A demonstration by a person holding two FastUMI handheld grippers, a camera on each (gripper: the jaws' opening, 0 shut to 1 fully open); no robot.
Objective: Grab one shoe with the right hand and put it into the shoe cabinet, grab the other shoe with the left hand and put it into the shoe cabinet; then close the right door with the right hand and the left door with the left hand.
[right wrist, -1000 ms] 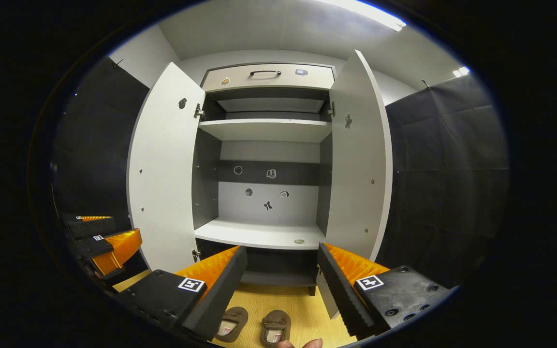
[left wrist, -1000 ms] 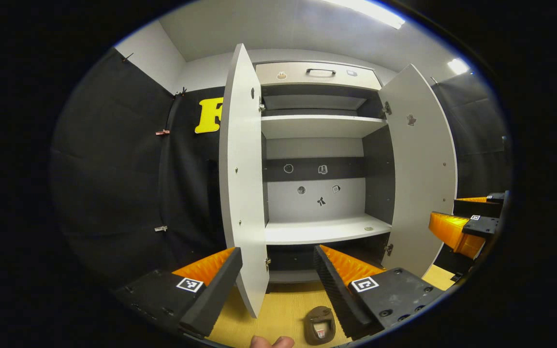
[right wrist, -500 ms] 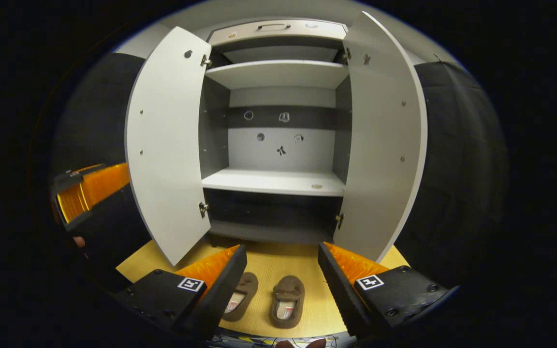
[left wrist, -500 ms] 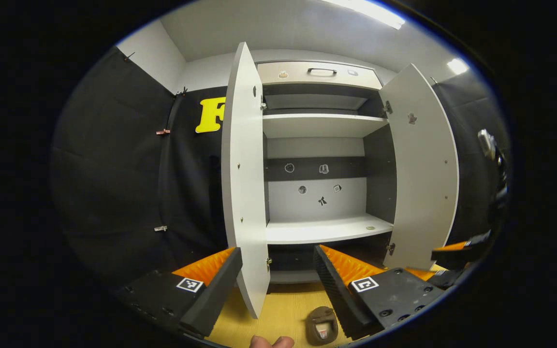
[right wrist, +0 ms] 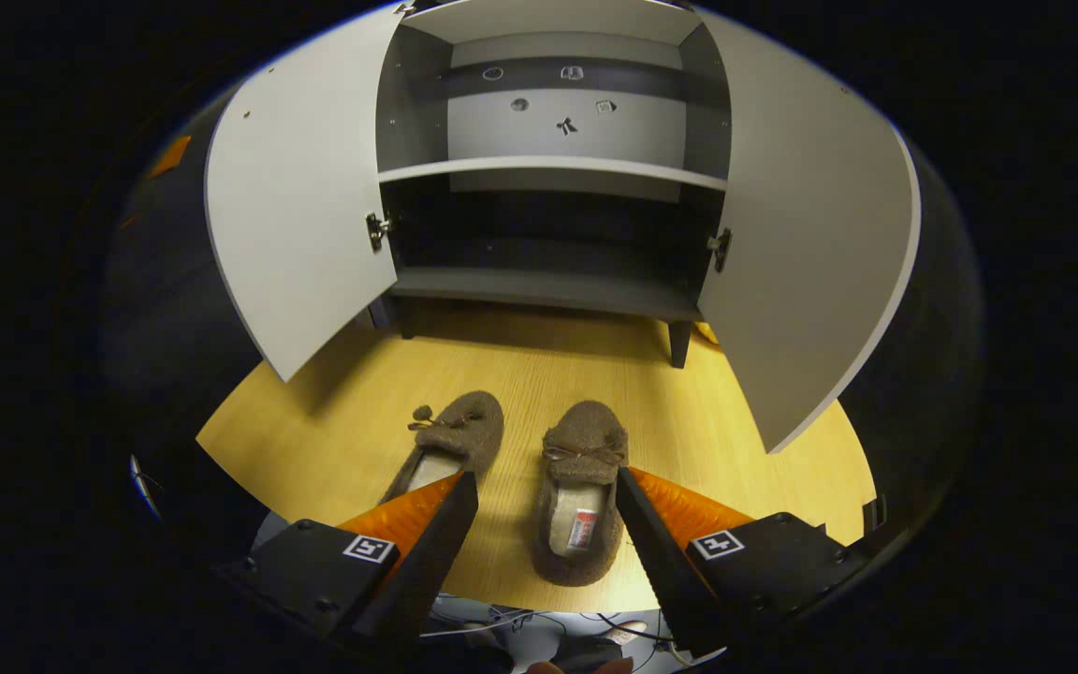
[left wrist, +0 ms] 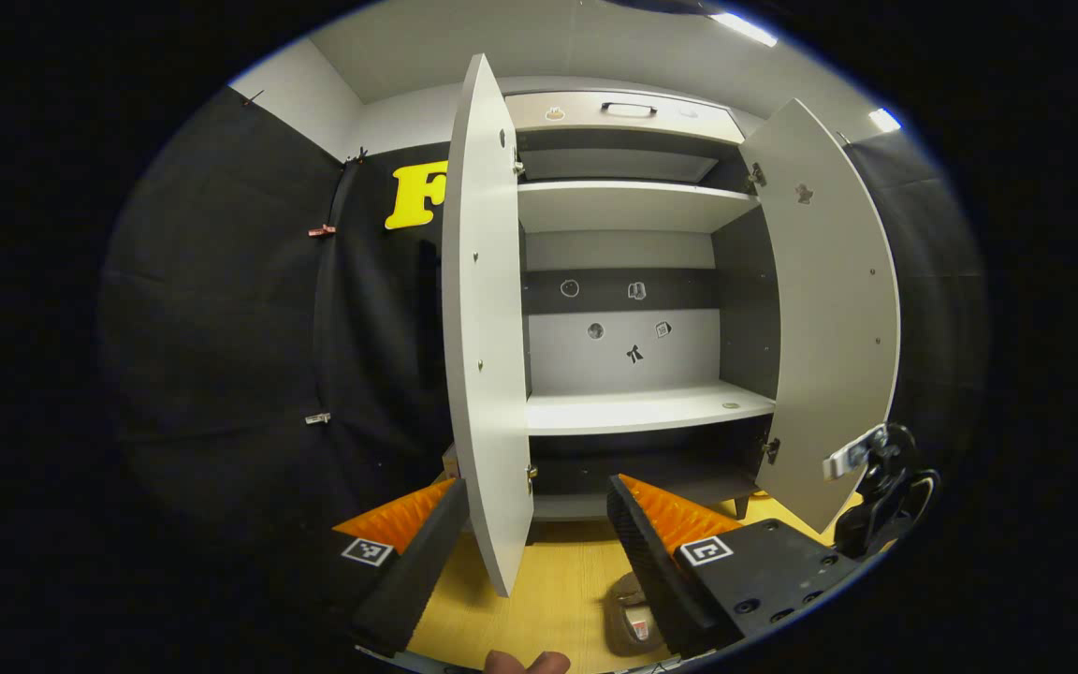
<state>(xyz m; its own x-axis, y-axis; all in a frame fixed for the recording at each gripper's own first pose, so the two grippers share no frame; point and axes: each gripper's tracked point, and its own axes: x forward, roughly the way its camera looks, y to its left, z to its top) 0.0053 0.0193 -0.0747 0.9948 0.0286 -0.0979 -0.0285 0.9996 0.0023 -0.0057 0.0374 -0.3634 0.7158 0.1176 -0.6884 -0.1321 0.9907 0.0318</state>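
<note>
Two brown fuzzy slippers lie side by side on the wooden floor [right wrist: 539,374] before the cabinet [right wrist: 548,281]. In the right gripper view the right slipper [right wrist: 581,487] sits between the fingers of my open right gripper [right wrist: 544,501], which hovers above it; the left slipper [right wrist: 450,440] lies just beyond its left finger. The cabinet's left door [right wrist: 296,234] and right door [right wrist: 810,253] both stand wide. In the left gripper view my open left gripper [left wrist: 534,510] hangs empty in front of the cabinet [left wrist: 633,412], one slipper [left wrist: 633,618] low beside its right finger.
Grey shelves [left wrist: 642,412] inside the cabinet are bare, and the dark bottom compartment [right wrist: 548,253] is bare too. The left door's edge [left wrist: 492,374] stands close ahead of my left gripper. Black cloth walls flank both sides. A fingertip [left wrist: 525,663] shows at the bottom.
My right gripper has tilted down and dropped toward the floor, bringing the right slipper between its fingers. The left gripper has dipped slightly and stayed open.
</note>
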